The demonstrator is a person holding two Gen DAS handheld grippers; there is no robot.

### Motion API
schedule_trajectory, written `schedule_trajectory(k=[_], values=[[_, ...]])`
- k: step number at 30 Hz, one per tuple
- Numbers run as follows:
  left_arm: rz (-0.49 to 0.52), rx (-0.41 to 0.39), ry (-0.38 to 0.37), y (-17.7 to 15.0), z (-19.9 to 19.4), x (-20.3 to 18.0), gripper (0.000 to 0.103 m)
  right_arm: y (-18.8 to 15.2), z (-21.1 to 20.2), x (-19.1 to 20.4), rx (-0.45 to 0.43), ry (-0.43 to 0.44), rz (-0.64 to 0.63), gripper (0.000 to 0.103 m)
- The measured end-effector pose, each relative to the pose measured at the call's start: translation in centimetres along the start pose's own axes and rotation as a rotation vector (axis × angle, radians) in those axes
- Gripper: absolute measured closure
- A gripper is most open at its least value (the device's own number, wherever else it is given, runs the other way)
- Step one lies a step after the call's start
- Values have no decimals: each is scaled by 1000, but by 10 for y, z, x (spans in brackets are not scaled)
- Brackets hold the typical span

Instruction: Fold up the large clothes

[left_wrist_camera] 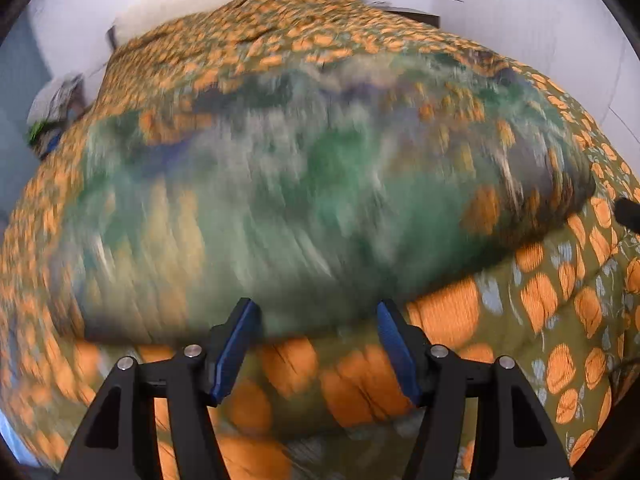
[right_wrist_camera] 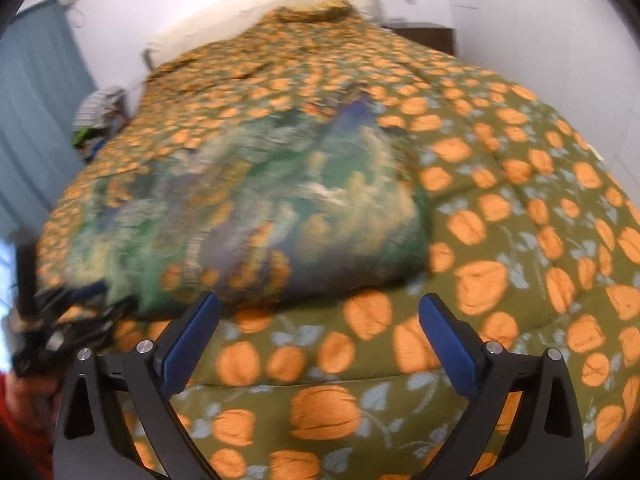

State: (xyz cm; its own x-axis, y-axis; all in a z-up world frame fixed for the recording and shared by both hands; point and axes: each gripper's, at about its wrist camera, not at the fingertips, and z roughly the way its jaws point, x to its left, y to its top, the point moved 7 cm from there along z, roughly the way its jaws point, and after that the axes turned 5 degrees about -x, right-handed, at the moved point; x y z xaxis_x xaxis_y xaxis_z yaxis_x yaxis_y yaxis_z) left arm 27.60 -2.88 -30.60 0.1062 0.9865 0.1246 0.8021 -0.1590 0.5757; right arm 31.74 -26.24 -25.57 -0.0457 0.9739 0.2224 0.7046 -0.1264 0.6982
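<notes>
Your left gripper (left_wrist_camera: 316, 312) stands with its jaws parted and nothing pinched between the blue pads (left_wrist_camera: 234, 346) — they sit just at the near hem of the garment (left_wrist_camera: 280, 200), and the blur makes it impossible to say whether the tips touch the cloth. Your right gripper (right_wrist_camera: 320, 312) is spread wider still and holds nothing; its dark blue pads (right_wrist_camera: 192, 344) hang over bare bedspread (right_wrist_camera: 520, 216), just short of the garment's near edge. The garment is a large, soft piece in mottled green, grey-blue and pale cream with orange patches, lying crumpled across the middle of the bed, its right end bunched into a rounded, darker fold in the left wrist view. In the right wrist view it stretches from the bed's left side to about the centre, thin and rumpled, with a ridge raised near the top. Beneath it the bedspread is quilted and puffy, olive green, printed with orange pumpkin-like shapes and pale blue-grey leaves. Both grippers have matte black arms with silver pivot bolts. At the lower left of the right wrist view your other gripper (right_wrist_camera: 76, 312) shows as a black blur at the garment's left corner — its grip there cannot be made out from that side. A white wall and a teal curtain (right_wrist_camera: 36, 120) stand behind the bed.
</notes>
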Motion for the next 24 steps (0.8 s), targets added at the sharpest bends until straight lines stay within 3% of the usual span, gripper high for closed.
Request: schedule_trajectory(k=[2, 5, 12, 14, 19, 24], values=[[17, 40, 23, -21, 15, -14, 38, -10, 10, -12, 23, -52, 35, 3], [-48, -6, 70, -20, 23, -16, 38, -25, 19, -23, 55, -78, 85, 3], [-177, -59, 45, -14, 47, -2, 8, -39, 24, -17, 69, -106, 63, 3], [-198, -81, 22, -17, 44, 0, 8, -40, 26, -11, 72, -103, 46, 3], [-182, -119, 51, -24, 40, -5, 8, -45, 30, 4, 82, -72, 3, 3], [-215, -127, 14, -33, 39, -7, 8, -42, 24, 8, 51, -59, -15, 3]])
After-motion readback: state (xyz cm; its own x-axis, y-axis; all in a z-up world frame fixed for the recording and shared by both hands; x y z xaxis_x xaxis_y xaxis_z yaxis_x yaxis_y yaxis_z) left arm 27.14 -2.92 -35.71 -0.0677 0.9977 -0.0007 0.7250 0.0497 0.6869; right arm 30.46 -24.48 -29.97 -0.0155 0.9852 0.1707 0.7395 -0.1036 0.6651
